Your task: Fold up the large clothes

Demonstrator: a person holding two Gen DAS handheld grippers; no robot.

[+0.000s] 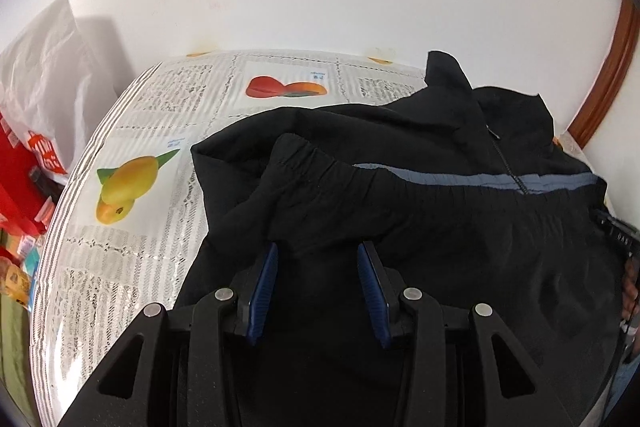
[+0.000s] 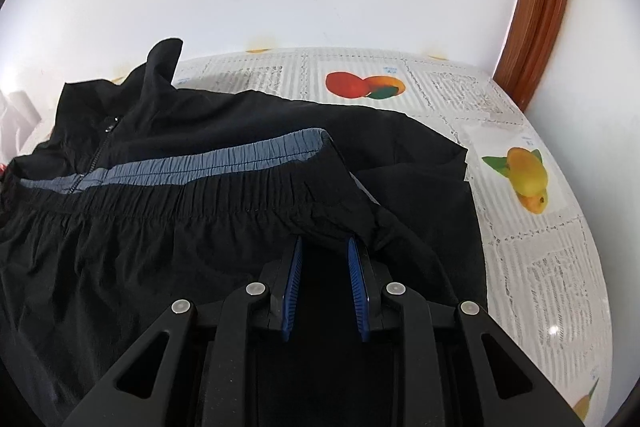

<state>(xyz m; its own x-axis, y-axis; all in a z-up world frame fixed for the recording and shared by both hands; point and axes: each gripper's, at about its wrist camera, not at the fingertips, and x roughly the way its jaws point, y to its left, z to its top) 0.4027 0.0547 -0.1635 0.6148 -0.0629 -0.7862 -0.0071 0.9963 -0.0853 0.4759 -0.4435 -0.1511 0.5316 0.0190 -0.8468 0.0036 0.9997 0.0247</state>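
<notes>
Black jacket spread over the fruit-print tablecloth, hem doubled up toward the collar. Left gripper and right gripper each pinched on the gathered hem, cloth bunched between blue pads. Probably thin, limp, slippery; best held at the elastic hem corners.

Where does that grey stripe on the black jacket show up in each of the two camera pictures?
Left wrist view: the grey stripe runs across the right of centre, over the black jacket.
Right wrist view: the grey stripe runs left of centre.
Shared landmark: the zipper crossing the stripe.
</notes>
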